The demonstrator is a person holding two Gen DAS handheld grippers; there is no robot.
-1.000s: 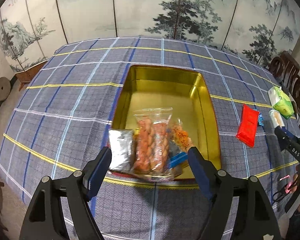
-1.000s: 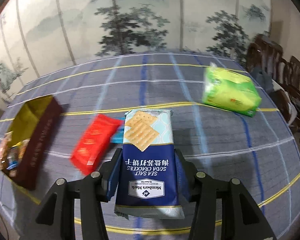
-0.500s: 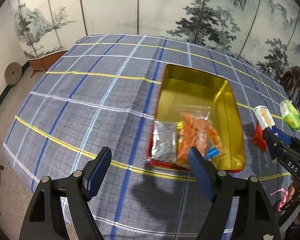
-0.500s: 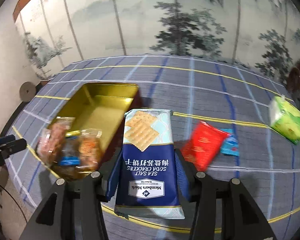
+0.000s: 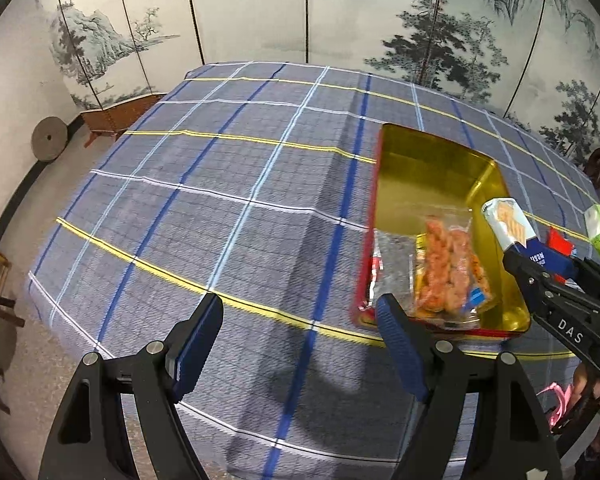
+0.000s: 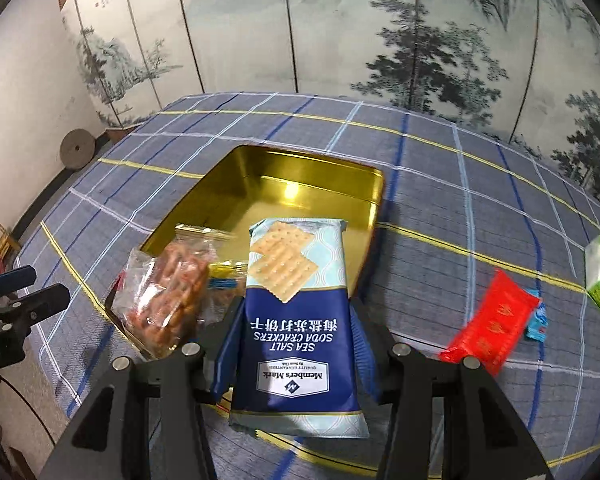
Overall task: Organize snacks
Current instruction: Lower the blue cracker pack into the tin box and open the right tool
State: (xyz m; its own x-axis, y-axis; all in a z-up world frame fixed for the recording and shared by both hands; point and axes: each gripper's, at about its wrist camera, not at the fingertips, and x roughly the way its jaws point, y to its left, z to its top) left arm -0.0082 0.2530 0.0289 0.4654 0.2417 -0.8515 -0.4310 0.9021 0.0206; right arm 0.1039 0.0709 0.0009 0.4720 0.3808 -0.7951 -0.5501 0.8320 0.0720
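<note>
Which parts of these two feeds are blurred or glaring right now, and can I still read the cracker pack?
Right wrist view: the blue sea salt soda cracker pack is sharp and legible; the red foil packet is smeared, and glare spots the gold rectangular tin. Left wrist view: the tin's near red rim and the plaid tablecloth are streaked; fisheye bends the painted screen.

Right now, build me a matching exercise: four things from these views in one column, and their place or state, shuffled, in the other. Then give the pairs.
1. soda cracker pack
2. twisted snack bag
3. red packet
4. left gripper

a. lying in the gold tin
b. open, holding nothing
c. clamped in the right gripper
d. on the tablecloth, outside the tin

Pairs: 1-c, 2-a, 3-d, 4-b
</note>
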